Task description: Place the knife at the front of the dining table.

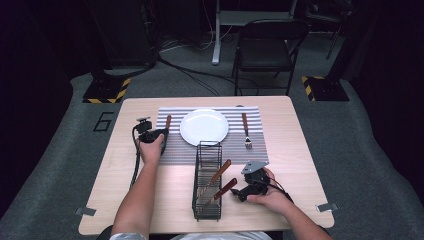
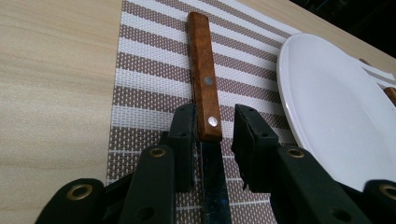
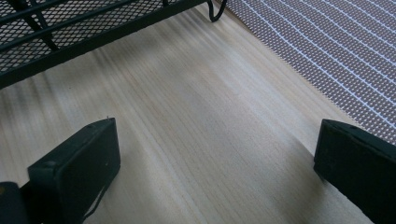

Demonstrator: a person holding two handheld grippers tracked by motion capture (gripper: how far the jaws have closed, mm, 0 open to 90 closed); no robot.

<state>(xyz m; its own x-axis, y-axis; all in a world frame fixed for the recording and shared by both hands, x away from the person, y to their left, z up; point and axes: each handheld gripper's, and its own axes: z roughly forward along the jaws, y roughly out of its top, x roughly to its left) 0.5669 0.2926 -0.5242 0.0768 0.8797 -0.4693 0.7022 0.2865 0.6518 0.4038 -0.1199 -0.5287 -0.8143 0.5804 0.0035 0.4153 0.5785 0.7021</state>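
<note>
A wooden-handled knife [image 2: 201, 65] lies on the striped placemat [image 2: 154, 79], left of the white plate [image 2: 336, 107]. My left gripper [image 2: 214, 123] straddles the near end of its handle; the left jaw is against the handle and a gap shows on the right. In the high view the left gripper [image 1: 152, 134] sits at the knife [image 1: 168, 121] beside the plate [image 1: 204, 126]. A fork [image 1: 245, 130] lies right of the plate. My right gripper [image 1: 237, 195] is open and empty over bare wood, just right of the black wire basket [image 1: 206, 216].
Two wooden-handled utensils [image 1: 219, 172] lean inside the basket. In the right gripper view the basket [image 3: 70, 28] is at the top left and the placemat [image 3: 336, 51] at the top right. A folding chair [image 1: 267, 47] stands beyond the table's far edge.
</note>
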